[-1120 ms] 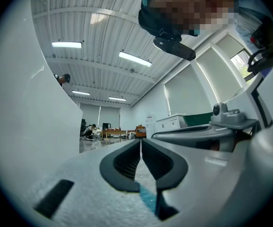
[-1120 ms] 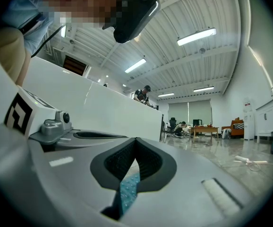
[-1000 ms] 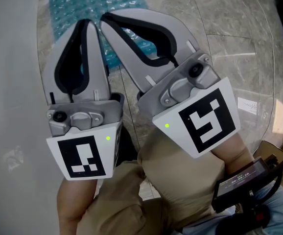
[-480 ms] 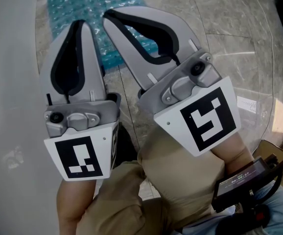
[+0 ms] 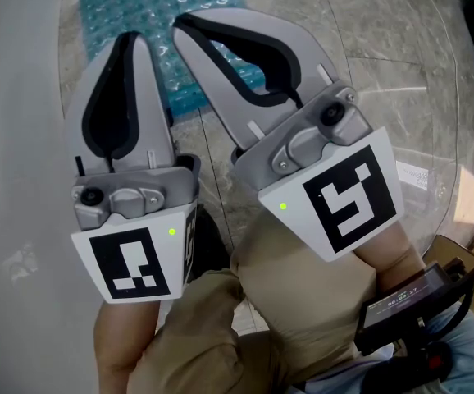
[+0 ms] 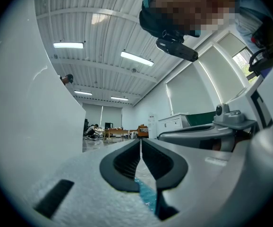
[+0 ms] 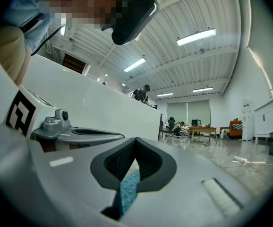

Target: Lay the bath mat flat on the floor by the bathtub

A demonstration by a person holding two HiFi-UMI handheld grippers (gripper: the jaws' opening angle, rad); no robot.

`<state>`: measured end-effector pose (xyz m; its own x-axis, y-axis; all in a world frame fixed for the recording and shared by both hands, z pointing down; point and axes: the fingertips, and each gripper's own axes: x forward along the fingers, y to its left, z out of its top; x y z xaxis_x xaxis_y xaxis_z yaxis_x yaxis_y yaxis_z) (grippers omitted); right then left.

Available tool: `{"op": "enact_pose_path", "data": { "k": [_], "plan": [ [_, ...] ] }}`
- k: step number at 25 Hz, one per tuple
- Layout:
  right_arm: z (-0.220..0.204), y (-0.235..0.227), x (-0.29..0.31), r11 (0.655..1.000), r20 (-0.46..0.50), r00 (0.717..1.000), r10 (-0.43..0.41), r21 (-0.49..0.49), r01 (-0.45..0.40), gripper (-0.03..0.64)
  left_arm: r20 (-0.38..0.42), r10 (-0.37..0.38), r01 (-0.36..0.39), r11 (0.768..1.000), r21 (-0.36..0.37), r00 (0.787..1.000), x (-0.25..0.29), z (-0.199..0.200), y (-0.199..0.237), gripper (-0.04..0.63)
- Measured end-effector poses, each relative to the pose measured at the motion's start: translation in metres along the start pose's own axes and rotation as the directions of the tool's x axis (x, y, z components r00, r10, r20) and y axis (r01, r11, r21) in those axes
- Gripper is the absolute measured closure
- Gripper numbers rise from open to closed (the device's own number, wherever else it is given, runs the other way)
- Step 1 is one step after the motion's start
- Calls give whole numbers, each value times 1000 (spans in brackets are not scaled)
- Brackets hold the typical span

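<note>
- While both claws hang close together beside the bathtub (image 5: 15,138), the bath mat (image 5: 139,6) lies on the marble floor (image 5: 385,64) right along the bathtub's white wall. Its bubbly teal surface looks flat where it shows, and its far end runs out of view.
- Nearest the bathtub wall, the left gripper (image 5: 134,41) has its jaws pressed together at the tips with nothing pinched. Its own view shows only a sliver of teal through the gap behind the closed tips.
- On the side away from the bathtub, the right gripper (image 5: 181,25) is fully closed and likewise empty, its tips over the mat.
- Judging by this, the mat seems laid or nearly so. What remains is probably a check or a small straightening.
- With closed jaws, any correction would be a push by the tips. That could ruck the soft mat or slide it away from the bathtub across the glossy floor.
- Because the claws sit so near each other and the bathtub, a sideways swing could knock them together or against the wall.
- In the head view the claws hide the mat's near edge, so a folded corner there could go unnoticed.
</note>
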<state>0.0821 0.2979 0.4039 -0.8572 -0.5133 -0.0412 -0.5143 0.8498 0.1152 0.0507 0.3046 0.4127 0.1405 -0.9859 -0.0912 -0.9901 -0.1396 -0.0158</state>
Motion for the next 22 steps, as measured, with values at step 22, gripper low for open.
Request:
{"op": "enact_pose_path", "data": {
  "k": [22],
  "plan": [
    [1, 1, -2, 1000, 10, 1000, 0, -16, 0, 609, -2, -10, 10, 1000, -6, 1000, 1, -2, -4, 575]
  ]
}}
